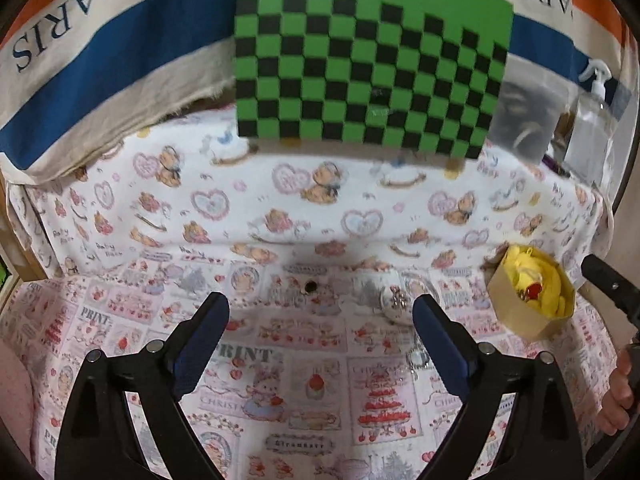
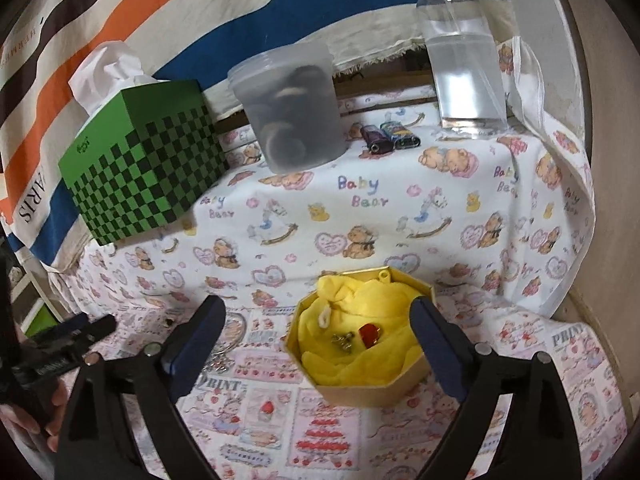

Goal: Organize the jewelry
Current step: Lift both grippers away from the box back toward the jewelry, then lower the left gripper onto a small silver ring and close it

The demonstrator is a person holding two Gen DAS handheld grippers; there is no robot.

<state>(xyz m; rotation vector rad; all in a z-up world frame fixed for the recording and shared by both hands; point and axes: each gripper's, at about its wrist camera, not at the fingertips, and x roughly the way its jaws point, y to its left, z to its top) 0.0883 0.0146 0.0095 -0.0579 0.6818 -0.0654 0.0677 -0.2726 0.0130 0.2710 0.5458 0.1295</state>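
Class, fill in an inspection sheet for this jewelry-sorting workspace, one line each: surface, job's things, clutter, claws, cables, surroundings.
Surface: patterned cloths printed with bears and strawberries cover the table.
Job's things: octagonal gold box lined with yellow fabric holds a red piece and a small silver piece; more silver jewelry lies loose on the cloth.
Clutter: green checkered tissue box, frosted tub, clear pump bottle, two lighters.
Claws: left claw open, empty; right claw open, empty, the box beyond its fingertips.
Cables: nothing seen.
Surroundings: striped PARIS cloth behind.
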